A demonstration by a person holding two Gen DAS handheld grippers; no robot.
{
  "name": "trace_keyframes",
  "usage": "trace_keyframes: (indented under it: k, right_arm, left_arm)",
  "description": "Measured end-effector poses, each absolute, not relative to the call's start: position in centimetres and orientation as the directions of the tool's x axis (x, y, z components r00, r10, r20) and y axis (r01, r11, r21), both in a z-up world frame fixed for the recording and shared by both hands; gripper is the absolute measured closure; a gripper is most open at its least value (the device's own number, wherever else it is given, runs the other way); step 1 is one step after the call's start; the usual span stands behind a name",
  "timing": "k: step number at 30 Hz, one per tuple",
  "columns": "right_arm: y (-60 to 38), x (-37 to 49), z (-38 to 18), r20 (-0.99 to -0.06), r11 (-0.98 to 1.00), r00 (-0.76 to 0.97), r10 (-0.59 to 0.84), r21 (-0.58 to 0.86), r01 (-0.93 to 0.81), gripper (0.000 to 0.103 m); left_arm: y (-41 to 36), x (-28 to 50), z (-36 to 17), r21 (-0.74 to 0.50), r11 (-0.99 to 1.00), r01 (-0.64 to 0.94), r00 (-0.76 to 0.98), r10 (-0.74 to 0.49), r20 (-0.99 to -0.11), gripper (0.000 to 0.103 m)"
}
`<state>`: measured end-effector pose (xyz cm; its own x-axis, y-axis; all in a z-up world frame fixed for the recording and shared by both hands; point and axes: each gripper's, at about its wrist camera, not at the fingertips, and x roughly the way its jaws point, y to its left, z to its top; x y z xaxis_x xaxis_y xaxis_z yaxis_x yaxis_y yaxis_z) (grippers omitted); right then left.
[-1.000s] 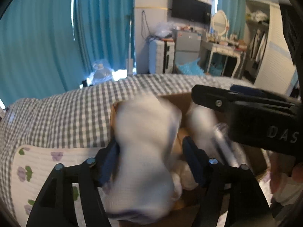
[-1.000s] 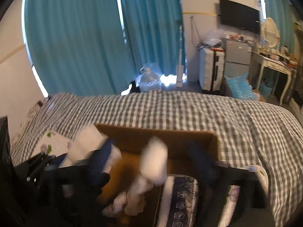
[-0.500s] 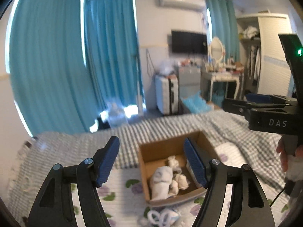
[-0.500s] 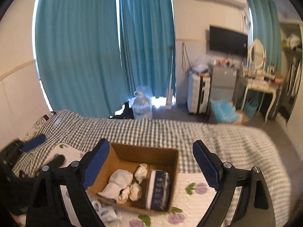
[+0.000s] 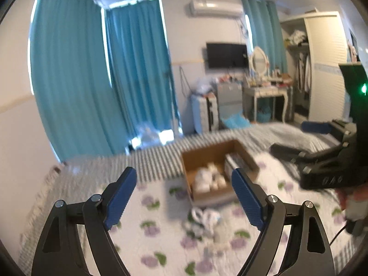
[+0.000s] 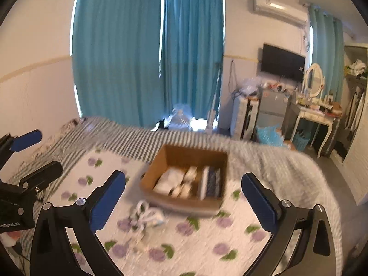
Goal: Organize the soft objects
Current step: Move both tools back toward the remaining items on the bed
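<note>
Teal curtains (image 6: 147, 53) hang behind a bed (image 6: 287, 170) covered by a white quilt (image 6: 207, 237) printed with purple flowers. Near the middle of the quilt sits an open cardboard box (image 6: 186, 158) holding pale rolled socks (image 6: 169, 180) and a dark folded cloth (image 6: 212, 181). Just in front of the box, toward the quilt's near edge, lies a loose white tangle of fabric (image 6: 145, 215), not yet put away. The left gripper (image 5: 184, 195) and the right gripper (image 6: 182, 196) hover well above the quilt, their jaws opening wide with nothing between them. Both views are blurred. One risk, as a judgement: the limp tangle could be pinched together with the quilt, or only partly caught and dropped short of the box.
</note>
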<state>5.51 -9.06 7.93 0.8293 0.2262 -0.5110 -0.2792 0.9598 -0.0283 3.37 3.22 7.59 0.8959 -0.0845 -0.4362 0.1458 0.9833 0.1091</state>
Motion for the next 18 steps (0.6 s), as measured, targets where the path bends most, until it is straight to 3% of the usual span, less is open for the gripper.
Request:
trace_keyframes:
  k: [9,15,18]
  right_arm:
    - [-5.6,5.3,-7.5,-0.722,0.94,0.651,0.236,-0.002,-0.343,0.001]
    - [-3.8,6.4,-13.9,-0.784,0.922,0.571,0.242,0.003,-0.386,0.002]
    - [-2.9,7.3,-16.0,-0.8,0.913,0.541,0.26,0.02,-0.408,0.009]
  left_arm:
    - [5.4,4.7,-5.7,0.055,0.995,0.084,0.764,-0.029,-0.644,0.017]
    - [5.8,5.4,-10.5,0.038,0.998,0.051,0.719,-0.01,-0.695,0.017]
    - [5.9,5.7,-12.4,0.072,0.996,0.043,0.706,0.02,-0.708,0.017]
